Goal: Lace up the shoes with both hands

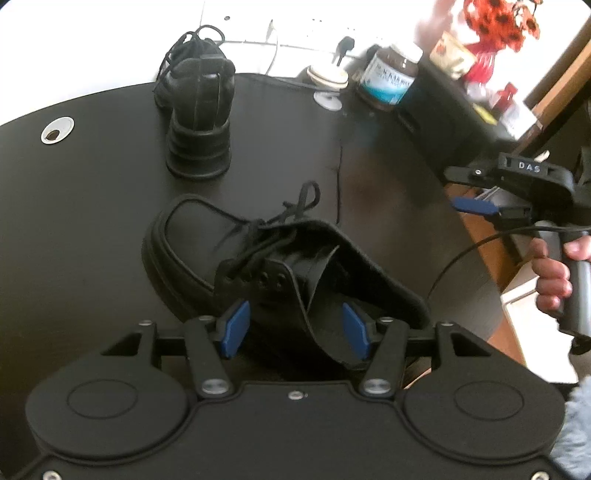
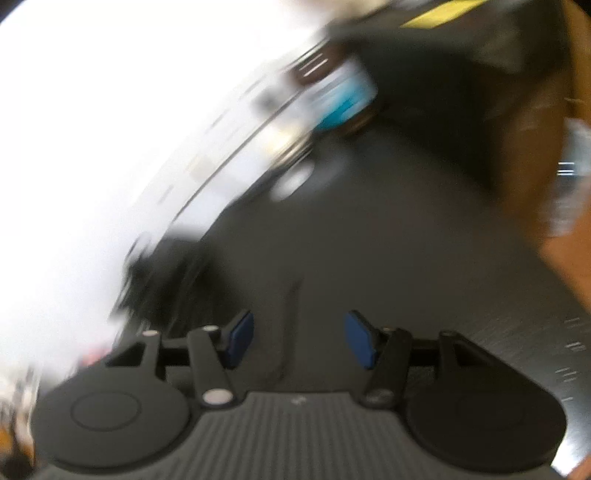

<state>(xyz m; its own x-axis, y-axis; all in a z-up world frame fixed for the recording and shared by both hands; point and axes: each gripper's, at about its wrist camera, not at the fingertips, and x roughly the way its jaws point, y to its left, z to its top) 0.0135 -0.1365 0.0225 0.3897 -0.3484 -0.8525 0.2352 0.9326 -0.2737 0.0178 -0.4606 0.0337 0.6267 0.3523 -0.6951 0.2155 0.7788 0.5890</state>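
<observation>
Two claws, two black shoes, one loose lace, one jar, all on or over one dark table (image 1: 92, 206). Left claw (image 1: 293, 326) spread about halfway, blue pads (image 1: 234, 323) apart and pressing on nothing, poised over the open heel end of the near shoe (image 1: 236, 258). Near shoe lying on its side directly ahead of that claw, tongue and collar flopped open between the pads, toe pointing away and to the left, laces (image 1: 280, 221) bunched loosely at the throat just beyond the fingertips. One thin black lace strand (image 1: 338, 177) stretched on the tabletop ahead and slightly right of the claw, past the shoe. Second shoe (image 1: 199, 118) standing upright farther ahead and a little left, heel toward the claw, laces heaped on top. One metal-ringed cable hole (image 1: 57, 130) far left of it. At the far edge, ahead and right: one brown jar (image 1: 391, 79) with a blue label, one small pale lidded dish (image 1: 327, 75), one red spotted toy (image 1: 498, 22) beyond. Right claw (image 1: 458, 188) off to the right of the left one, well apart from both shoes, held by a hand (image 1: 554, 277) on its grip. In its own badly blurred view, right claw (image 2: 299, 339) also spread about halfway, nothing between the pads, only bare tabletop ahead and the smeared jar (image 2: 343, 99) farther on.
</observation>
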